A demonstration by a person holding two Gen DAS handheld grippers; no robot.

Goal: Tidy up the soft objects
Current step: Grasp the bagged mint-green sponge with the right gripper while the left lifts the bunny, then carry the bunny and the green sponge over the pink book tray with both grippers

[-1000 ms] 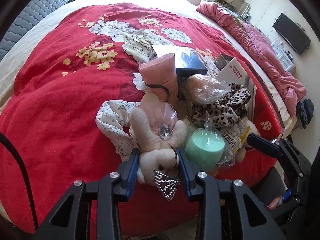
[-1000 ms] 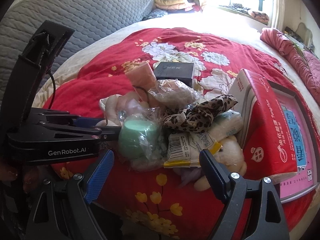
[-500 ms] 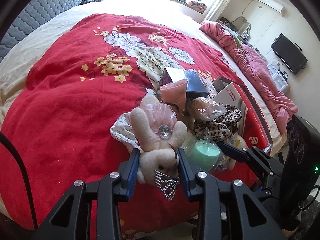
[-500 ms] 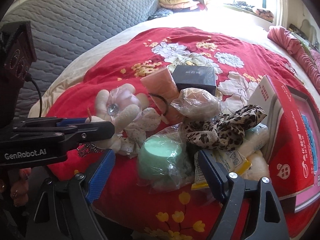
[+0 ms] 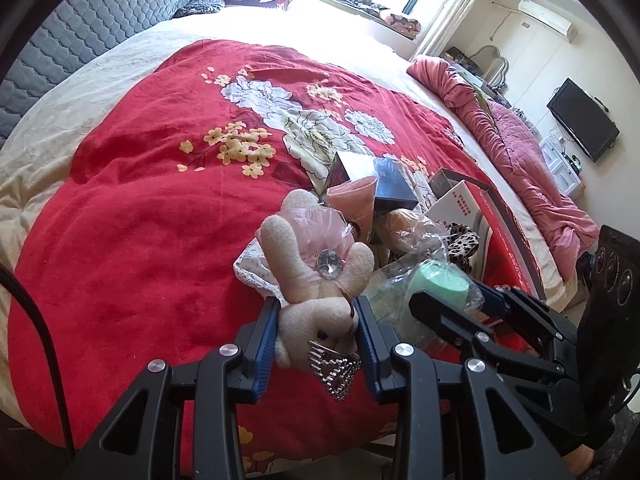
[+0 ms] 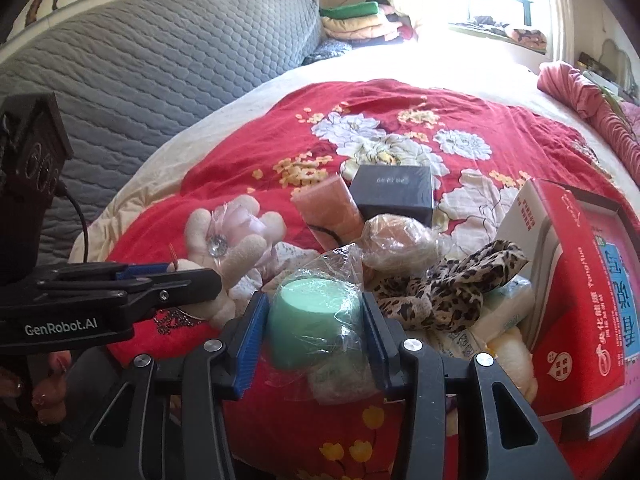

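Note:
A cream plush bunny [image 5: 320, 276] with a pink bow, a gem and a silver crown is clamped at its head by my left gripper [image 5: 316, 306], which is shut on it. The same bunny [image 6: 240, 240] and left gripper [image 6: 200, 276] show at the left of the right wrist view. A mint-green soft roll in a clear plastic bag [image 6: 312, 320] sits between the jaws of my right gripper [image 6: 314, 302]. Those jaws are closing, and both blue pads press the bag. From the left wrist view the green roll [image 5: 440, 280] and right gripper [image 5: 452, 300] lie just right of the bunny.
On the red floral blanket [image 5: 140, 240] lies a pile: leopard-print fabric [image 6: 440, 284], a pink rolled cloth [image 6: 328, 212], a bagged beige item [image 6: 400, 240], a black box [image 6: 394, 192] and a white floral cloth [image 5: 252, 268]. A red carton [image 6: 580, 280] stands right. A grey headboard [image 6: 160, 80] is left.
The right jaws have come in from wide open onto the green bagged roll. The left gripper has risen a little with the bunny, which now hangs above the pile's edge.

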